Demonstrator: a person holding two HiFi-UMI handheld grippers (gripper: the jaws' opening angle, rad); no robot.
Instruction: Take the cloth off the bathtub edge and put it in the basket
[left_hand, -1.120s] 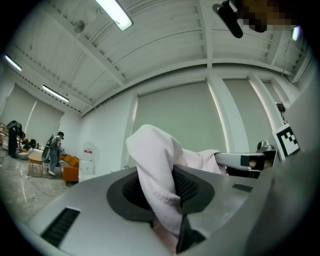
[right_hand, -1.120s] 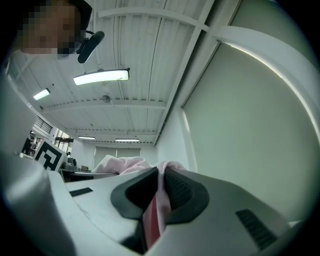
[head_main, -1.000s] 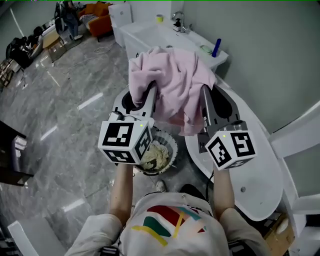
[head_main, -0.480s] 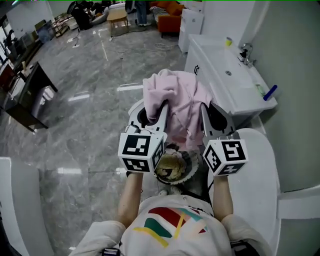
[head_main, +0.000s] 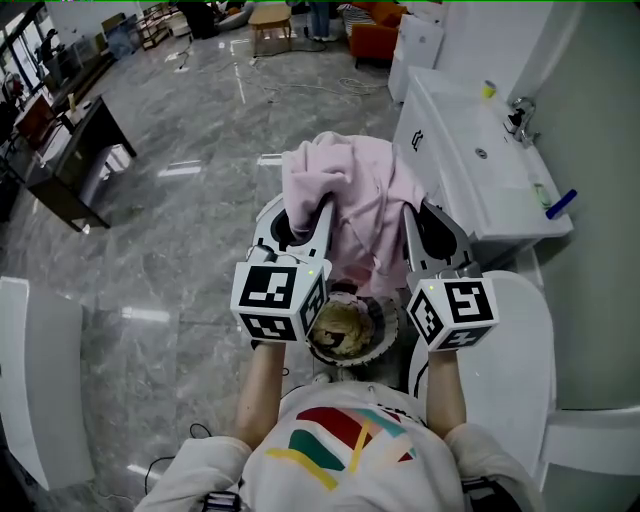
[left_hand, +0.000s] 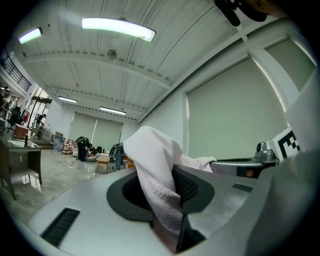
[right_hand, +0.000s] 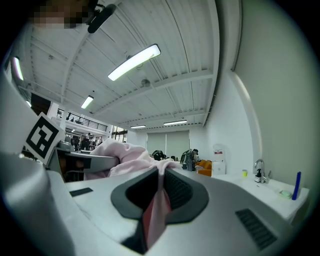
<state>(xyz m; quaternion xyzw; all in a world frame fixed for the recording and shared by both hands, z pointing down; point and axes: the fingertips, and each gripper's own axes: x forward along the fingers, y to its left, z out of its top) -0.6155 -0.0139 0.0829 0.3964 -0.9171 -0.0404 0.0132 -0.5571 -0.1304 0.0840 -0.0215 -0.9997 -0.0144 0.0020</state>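
Cloth is up in the air, pink and bunched, slung between the two grippers in front of the person. The left gripper has one bunch and the right gripper has the other, and both point away from the body at about the same height.

The left gripper view shows it plainly. The left gripper has its dark fingers pinching a thick fold, and the fabric wells up over them in a tall hump. Over on the right gripper, the fingers are pressed nearly together on a thin pleat, which stands on edge in the slot while the rest spills off to the side.

As for how the cloth lies, its long axis runs side to side from one gripper to the other. The heap rises beyond the fingertips and a loose flap hangs toward the person. It is so crumpled that I can only call that axis roughly.

Below the flap sits the basket, round with a pale rim, on the grey floor with a beige wad inside. The cloth hangs clear of it, not touching. From this steep angle it looks to be above the basket's far rim rather than dead centre.

The white tub curves along the right, just beside the basket, with a sink beyond it.
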